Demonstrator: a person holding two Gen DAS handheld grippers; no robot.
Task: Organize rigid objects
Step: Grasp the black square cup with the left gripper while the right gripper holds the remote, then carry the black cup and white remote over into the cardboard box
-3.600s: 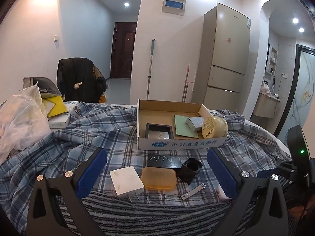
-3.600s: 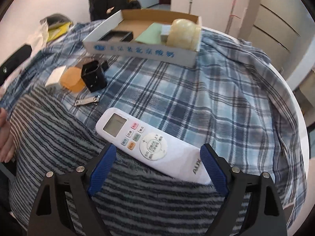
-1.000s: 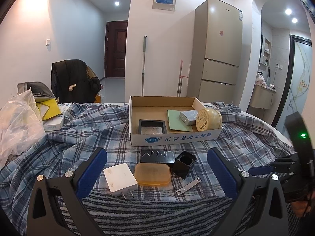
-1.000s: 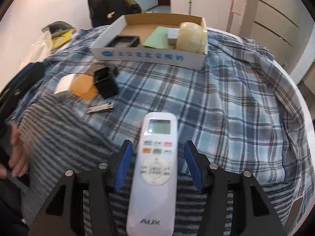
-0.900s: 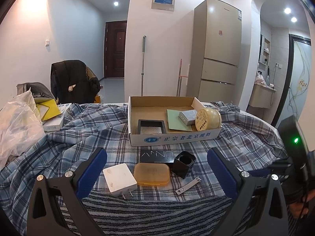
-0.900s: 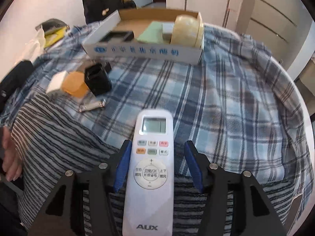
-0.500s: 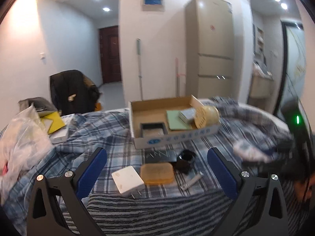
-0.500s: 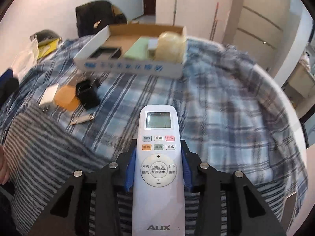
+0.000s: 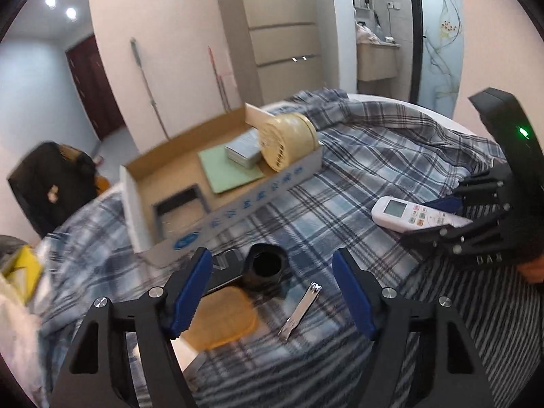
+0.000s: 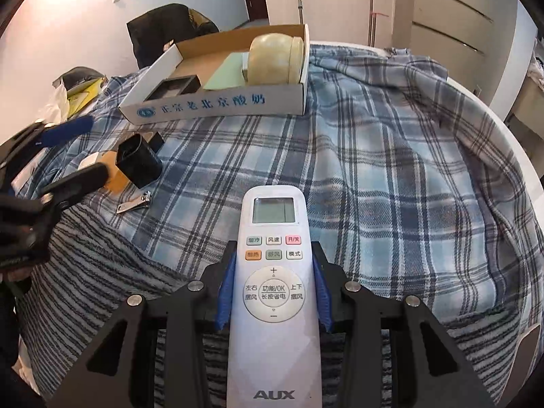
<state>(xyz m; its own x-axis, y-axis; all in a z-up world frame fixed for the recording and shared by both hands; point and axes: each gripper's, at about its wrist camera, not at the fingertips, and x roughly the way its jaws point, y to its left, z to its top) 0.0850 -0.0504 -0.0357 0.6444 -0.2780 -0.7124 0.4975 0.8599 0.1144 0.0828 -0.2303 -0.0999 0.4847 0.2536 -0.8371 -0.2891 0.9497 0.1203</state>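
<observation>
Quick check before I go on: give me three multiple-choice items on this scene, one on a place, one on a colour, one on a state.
1. Where does the round cream jar lie?
A. in the cardboard box
B. on the plaid cloth
C. in the left claw

2. What colour is the flat case by the nail clipper?
A. green
B. orange
C. red

3. What is the right claw doing?
A. standing open and empty
B. gripping the remote control
C. gripping the black cup

Key: 1 A, it rests at the box's end; 2 B, amber-orange lid; 3 B, both pads press the remote's sides.

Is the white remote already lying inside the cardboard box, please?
No, the remote is clamped in the right gripper, short of the box.
</observation>
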